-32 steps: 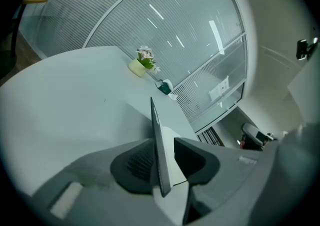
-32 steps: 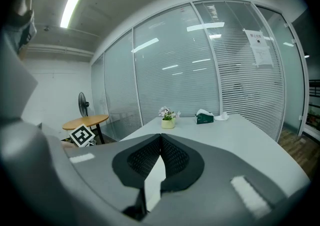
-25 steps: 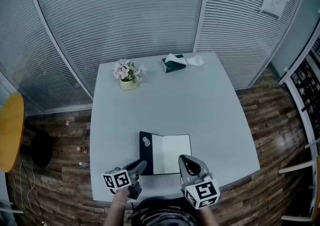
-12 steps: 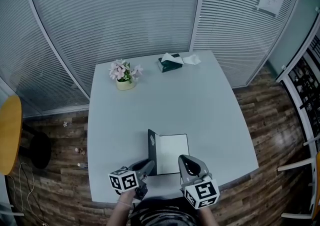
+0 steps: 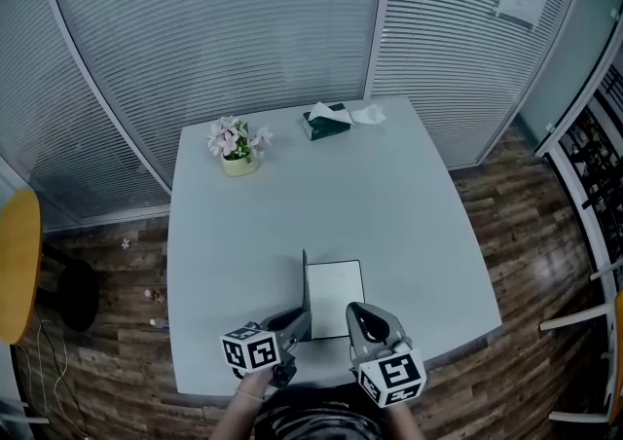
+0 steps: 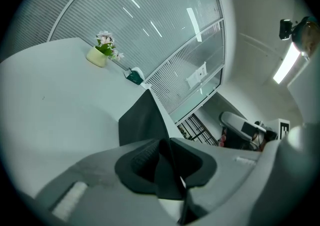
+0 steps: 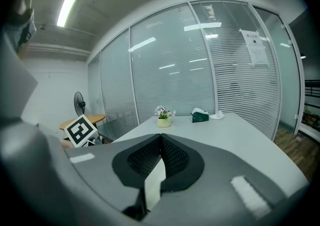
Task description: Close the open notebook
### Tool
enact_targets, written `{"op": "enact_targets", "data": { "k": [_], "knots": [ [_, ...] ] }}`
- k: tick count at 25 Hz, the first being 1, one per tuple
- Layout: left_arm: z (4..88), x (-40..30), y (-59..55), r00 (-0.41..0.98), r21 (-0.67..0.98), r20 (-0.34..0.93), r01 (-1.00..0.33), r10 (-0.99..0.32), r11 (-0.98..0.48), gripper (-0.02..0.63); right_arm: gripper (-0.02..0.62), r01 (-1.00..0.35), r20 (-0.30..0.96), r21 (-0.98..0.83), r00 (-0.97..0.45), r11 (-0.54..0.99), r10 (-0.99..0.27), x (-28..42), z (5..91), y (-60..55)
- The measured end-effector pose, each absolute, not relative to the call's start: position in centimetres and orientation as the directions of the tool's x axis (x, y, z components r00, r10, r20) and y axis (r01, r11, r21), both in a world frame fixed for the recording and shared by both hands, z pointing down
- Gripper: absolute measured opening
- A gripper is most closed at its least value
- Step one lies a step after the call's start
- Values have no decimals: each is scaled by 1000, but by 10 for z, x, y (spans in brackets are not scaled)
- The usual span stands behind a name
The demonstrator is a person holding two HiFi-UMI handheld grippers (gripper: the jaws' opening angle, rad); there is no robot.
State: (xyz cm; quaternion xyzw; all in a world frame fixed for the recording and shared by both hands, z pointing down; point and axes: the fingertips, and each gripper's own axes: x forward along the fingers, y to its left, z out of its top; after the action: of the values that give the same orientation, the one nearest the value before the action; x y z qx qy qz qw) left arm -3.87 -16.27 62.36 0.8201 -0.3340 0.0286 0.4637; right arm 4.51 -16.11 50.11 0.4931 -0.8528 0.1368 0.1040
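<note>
While right gripper (image 7: 161, 137) fingers (image 7: 176, 157) sit shut, left gripper (image 6: 162, 142) fingers (image 6: 141, 157), just closed, pinch the notebook's (image 5: 334, 284) thin dark cover (image 6: 142, 120).

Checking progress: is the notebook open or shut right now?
Neither fully: halfway. Its dark cover stands about upright, pinched in the left gripper, whose jaws have just been closing on it; the white page lies flat.

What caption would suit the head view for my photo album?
Seen from above, the left gripper, jaws just closed on the notebook's dark cover, holds it upright beside the white page.
</note>
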Motion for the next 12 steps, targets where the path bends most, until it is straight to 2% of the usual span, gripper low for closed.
{"op": "enact_targets", "data": {
  "k": [12],
  "knots": [
    [625, 4, -164, 802, 740, 369, -559, -469, -374, 98, 3, -884, 321, -131, -466, 449, -824, 61, 504, -158]
  ]
}}
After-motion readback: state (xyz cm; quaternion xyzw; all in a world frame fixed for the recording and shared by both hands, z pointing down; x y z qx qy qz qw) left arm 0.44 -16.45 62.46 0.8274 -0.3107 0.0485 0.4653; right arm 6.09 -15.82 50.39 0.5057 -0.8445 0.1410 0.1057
